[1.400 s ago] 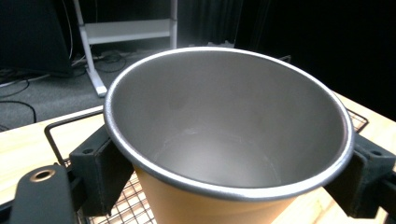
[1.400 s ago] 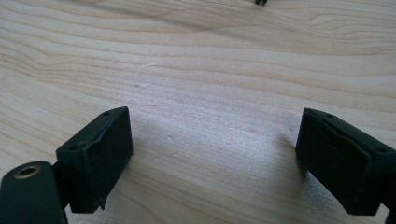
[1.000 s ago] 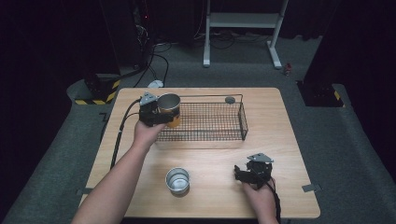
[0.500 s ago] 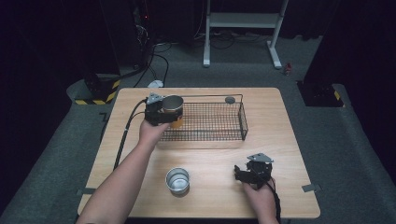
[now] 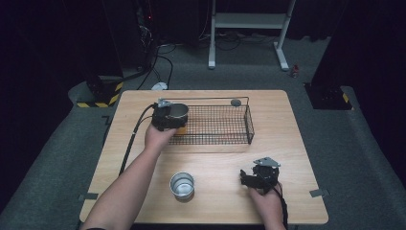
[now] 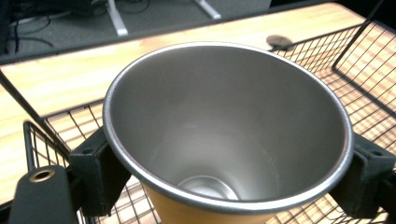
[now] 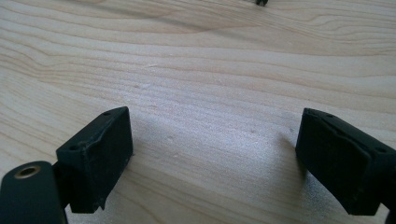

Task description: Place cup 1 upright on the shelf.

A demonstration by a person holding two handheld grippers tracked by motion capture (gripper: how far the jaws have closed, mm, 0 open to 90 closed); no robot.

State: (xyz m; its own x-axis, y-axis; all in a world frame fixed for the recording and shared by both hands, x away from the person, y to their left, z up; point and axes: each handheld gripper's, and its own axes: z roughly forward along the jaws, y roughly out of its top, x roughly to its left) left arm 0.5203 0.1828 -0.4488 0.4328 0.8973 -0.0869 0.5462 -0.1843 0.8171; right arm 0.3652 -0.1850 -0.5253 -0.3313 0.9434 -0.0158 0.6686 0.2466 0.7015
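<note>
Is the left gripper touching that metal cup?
Touching. In the left gripper view, both jaws press against opposite sides of the cup, just under its rim, over the basket.

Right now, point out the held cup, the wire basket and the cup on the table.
held cup (image 6: 224, 140), left gripper view, inner wall
wire basket (image 5: 249, 125), high view, right end wall
cup on the table (image 5: 182, 185), high view, inside bottom

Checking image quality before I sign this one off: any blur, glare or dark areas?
High view: table lit, surrounding room nearly black. Left gripper view: steel cup sharp, soft sheen, no blown glare. Right gripper view: near wood grain crisp, far edge softens; jaws cast faint shadows.
</note>
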